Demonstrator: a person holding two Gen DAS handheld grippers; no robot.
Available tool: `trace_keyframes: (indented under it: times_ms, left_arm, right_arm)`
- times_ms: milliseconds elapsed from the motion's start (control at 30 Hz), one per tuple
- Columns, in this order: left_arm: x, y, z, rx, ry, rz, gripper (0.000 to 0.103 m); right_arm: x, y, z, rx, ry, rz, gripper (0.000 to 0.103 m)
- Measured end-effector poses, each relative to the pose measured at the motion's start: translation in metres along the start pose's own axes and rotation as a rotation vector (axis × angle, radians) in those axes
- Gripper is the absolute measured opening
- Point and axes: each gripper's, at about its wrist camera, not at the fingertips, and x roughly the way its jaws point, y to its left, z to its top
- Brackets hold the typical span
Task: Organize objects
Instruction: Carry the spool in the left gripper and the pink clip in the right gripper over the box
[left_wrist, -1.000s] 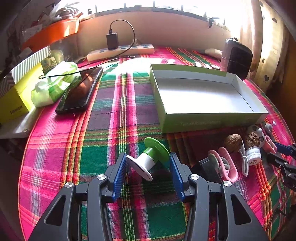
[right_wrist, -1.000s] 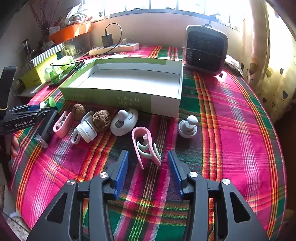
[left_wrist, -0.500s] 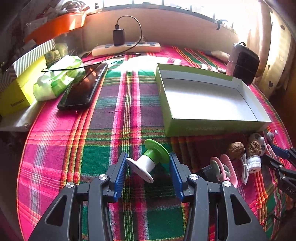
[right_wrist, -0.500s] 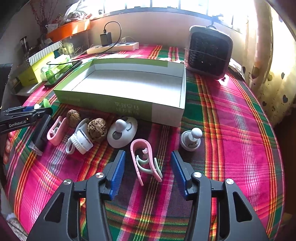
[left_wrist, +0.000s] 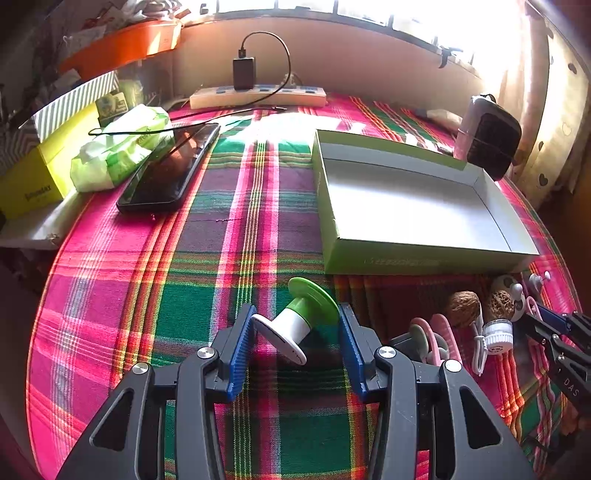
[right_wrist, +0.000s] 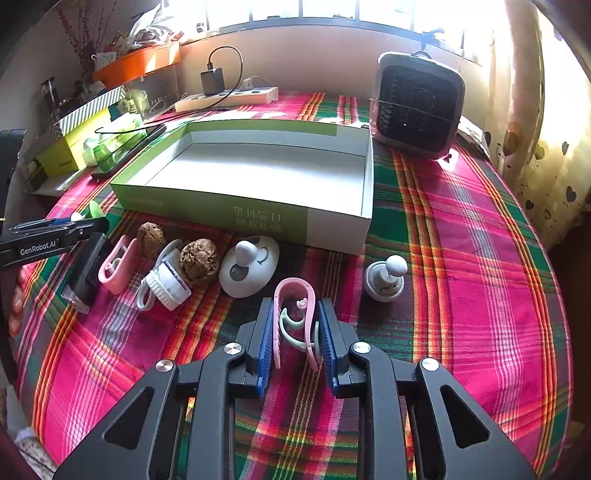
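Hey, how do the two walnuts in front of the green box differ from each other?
In the right wrist view, the smaller walnut looks darker and sits nearer the pink clip; the larger walnut is paler brown and deeply pitted, beside the white oval gadget. The smaller lies farther back, closer to the green box; the larger leans against the white ribbed cap. Both rest loose on the plaid cloth, untouched by either gripper.

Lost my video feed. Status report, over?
Right gripper shut on pink clip. Left gripper open around green spool. Box empty, path clear.
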Motion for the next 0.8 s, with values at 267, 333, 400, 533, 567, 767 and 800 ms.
trace_keyframes:
  times_ms: [267,333,400,533,567,767,800]
  left_arm:
    - [-0.007,-0.003,0.001,0.002,-0.014,-0.011,0.042]
    - [-0.009,-0.004,0.001,0.001,-0.018,-0.012,0.042]
    - [-0.010,-0.005,0.002,0.005,-0.020,-0.014,0.042]
    - [-0.016,-0.008,0.003,0.011,-0.030,-0.015,0.042]
    - [-0.017,-0.009,0.004,0.013,-0.033,-0.016,0.042]
    - [-0.027,-0.017,0.008,0.031,-0.050,-0.027,0.042]
    - [-0.029,-0.018,0.009,0.033,-0.052,-0.028,0.042]
  right_arm:
    - [-0.001,0.002,-0.001,0.010,0.000,0.002,0.025]
    - [-0.001,0.002,-0.001,0.013,-0.001,0.001,0.025]
    - [-0.002,0.003,-0.001,0.019,0.000,0.003,0.025]
    - [-0.006,0.004,0.001,0.026,-0.011,0.007,0.025]
    - [-0.007,0.004,0.002,0.027,-0.014,0.008,0.025]
    - [-0.014,0.003,0.007,0.037,-0.030,0.010,0.025]
    - [-0.015,0.003,0.008,0.040,-0.032,0.009,0.025]
